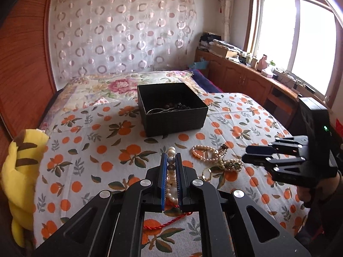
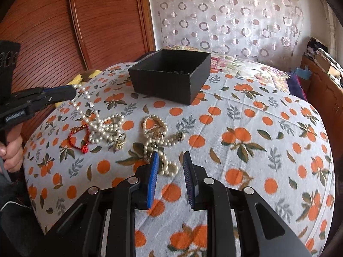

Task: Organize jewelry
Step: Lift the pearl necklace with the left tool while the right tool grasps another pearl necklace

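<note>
My left gripper (image 1: 170, 157) is shut on a white pearl necklace (image 1: 171, 189). In the right wrist view the left gripper (image 2: 73, 90) holds one end of that strand (image 2: 85, 109) lifted off the bed while the rest lies heaped below. A cream pearl necklace with gold pieces (image 2: 154, 131) lies beside it. Its near loop sits between the fingers of my right gripper (image 2: 170, 157), which is open and not pressing on it. That gripper (image 1: 245, 154) hovers just right of the same necklace (image 1: 205, 154). A black open box (image 1: 171, 107) (image 2: 169, 75) farther back holds dark beads and a thin chain.
A gold ring (image 2: 120, 140) (image 1: 206, 174) and a red cord bracelet (image 2: 78, 137) lie among the pearls on the orange-print bedspread (image 2: 246, 150). A yellow plush toy (image 1: 19, 171) sits at the bed's left edge. A wooden wardrobe stands left and low cabinets (image 1: 242, 75) right.
</note>
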`<state>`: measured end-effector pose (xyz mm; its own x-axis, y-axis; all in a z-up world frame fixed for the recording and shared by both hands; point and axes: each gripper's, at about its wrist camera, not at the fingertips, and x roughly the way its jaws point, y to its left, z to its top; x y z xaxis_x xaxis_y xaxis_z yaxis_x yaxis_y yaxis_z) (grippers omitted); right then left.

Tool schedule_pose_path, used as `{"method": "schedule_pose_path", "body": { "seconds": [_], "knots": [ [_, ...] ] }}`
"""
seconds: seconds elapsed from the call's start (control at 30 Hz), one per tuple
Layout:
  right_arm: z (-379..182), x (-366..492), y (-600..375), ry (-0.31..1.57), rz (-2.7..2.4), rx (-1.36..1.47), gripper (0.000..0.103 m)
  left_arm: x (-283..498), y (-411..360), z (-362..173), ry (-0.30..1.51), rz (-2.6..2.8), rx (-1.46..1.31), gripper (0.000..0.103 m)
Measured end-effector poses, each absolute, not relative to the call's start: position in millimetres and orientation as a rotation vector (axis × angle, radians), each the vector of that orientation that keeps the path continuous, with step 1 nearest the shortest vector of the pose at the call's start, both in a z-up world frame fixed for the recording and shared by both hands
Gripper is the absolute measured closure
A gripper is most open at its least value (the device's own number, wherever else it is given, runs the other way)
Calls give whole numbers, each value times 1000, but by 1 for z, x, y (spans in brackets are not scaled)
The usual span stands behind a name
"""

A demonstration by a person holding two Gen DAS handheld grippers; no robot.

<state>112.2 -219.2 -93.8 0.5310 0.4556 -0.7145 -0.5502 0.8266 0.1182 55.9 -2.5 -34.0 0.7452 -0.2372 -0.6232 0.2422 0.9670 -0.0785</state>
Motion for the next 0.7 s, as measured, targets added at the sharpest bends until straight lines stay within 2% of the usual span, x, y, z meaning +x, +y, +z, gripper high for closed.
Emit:
{"method": "schedule_pose_path", "body": {
  "seconds": [0.53,0.6,0.7],
  "knots": [
    [-102,155,-144,870,687,-227,77,56,9,-24,650,-251,-17,96],
    [-107,157,-140,881,679,-254,83,58,11,-20,643,-249,-17,96],
    [-108,157,-135,866,668,-290,86,61,12,-15,634,-247,-14,96]
  ]
}}
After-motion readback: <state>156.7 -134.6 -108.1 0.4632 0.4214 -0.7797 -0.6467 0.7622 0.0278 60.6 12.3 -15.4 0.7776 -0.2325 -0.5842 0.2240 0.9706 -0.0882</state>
